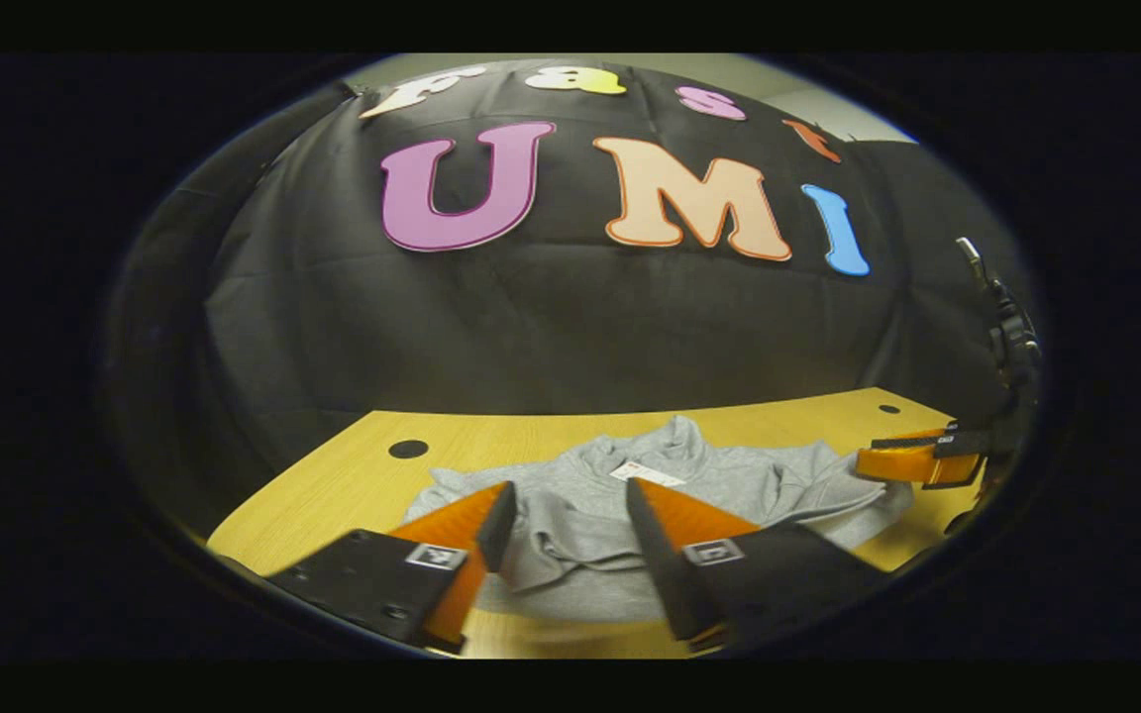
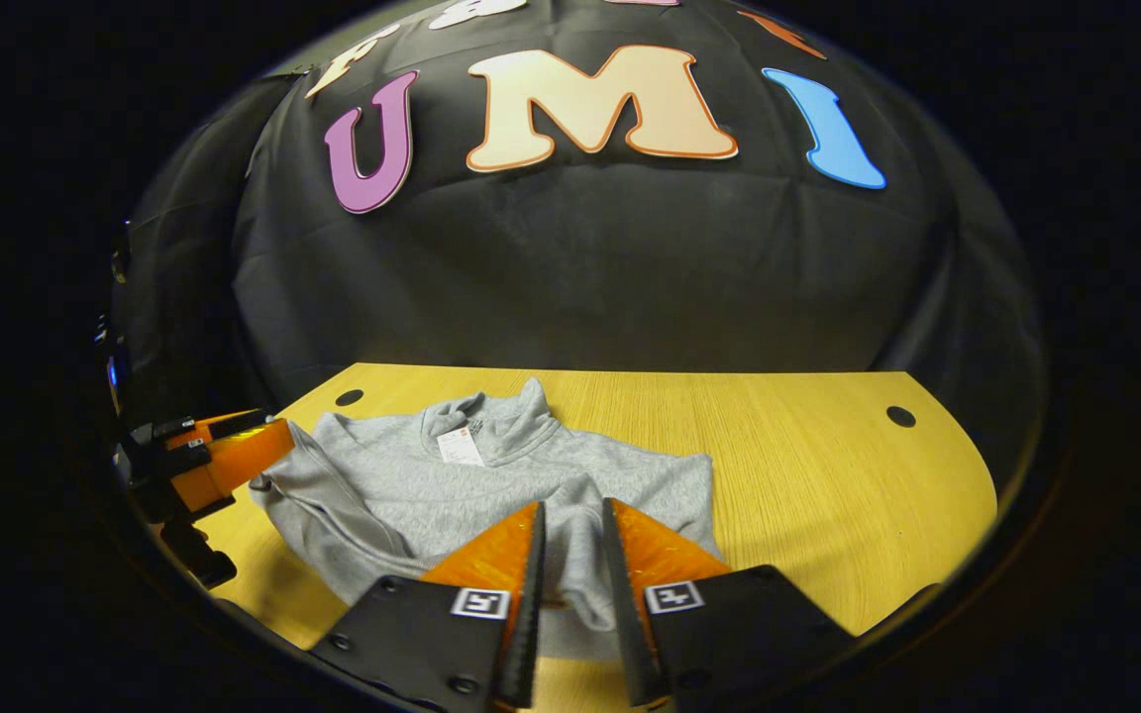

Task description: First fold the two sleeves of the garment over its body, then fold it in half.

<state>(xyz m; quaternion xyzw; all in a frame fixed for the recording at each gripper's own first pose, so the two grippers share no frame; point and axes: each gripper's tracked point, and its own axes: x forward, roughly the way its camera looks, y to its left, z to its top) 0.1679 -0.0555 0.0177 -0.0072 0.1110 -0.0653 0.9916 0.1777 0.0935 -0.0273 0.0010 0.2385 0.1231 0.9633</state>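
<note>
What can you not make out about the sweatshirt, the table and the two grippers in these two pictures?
- Sweatshirt near hem: hidden behind the right gripper in the right gripper view, so its grip on the cloth is unclear.
- Neck tag: print too small, left gripper view.
- Left gripper: its fingers cover the sweatshirt's front edge.
- Table near edge: cut off by the picture's rim.

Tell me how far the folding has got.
Done, it seems: both sleeves of the grey sweatshirt lie folded over its body on the wooden table. In hand: the right gripper has its fingers narrowly apart around the near hem; the left gripper is open above the near edge. Left: the fold in half, since the collar remains uncovered.
</note>
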